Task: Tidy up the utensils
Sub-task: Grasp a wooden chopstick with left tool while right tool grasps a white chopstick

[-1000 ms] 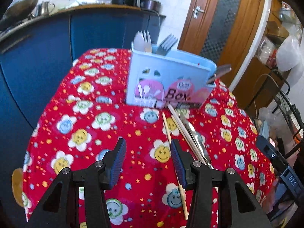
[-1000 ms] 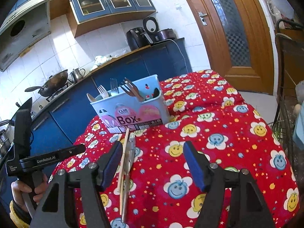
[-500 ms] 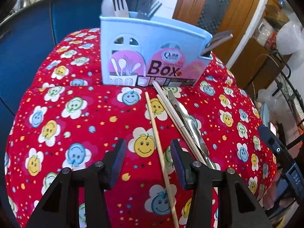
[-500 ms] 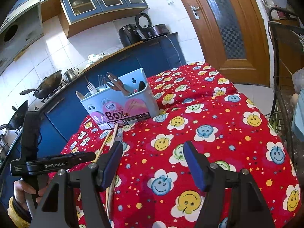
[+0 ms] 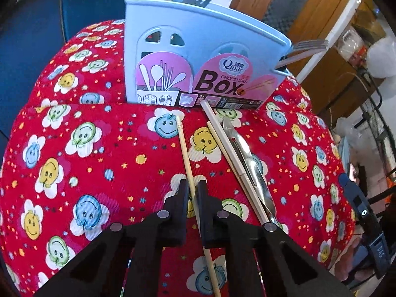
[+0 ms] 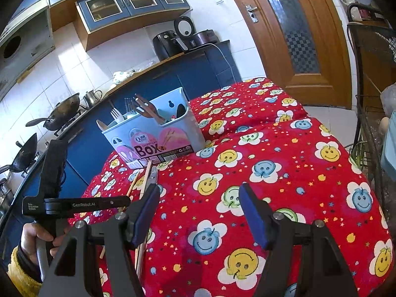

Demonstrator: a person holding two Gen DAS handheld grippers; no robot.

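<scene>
Our left gripper (image 5: 192, 193) hides the middle of the thin wooden chopstick (image 5: 183, 148) its jaws clamp; our right gripper (image 6: 198, 212) hangs with jaws spread over bare red flowered cloth (image 6: 284, 148). Beyond, pale chopsticks (image 5: 229, 152) and a steel utensil (image 5: 250, 163) reach the light-blue plastic utensil box (image 5: 198, 57).

Both views are bright and evenly lit by daylight, colours saturated. In the right wrist view, sun patches fall on the white wall tiles (image 6: 74, 66), and a soft shadow lies on the cloth (image 6: 284, 148) below the right gripper (image 6: 198, 203). Fisheye distortion bends the door (image 6: 292, 24) and cabinets (image 6: 133, 0) near the edges, and black vignette fills the corners. The left wrist view is sharp at centre, while the shelves (image 5: 346, 49) at its right edge are slightly washed out and soft.
</scene>
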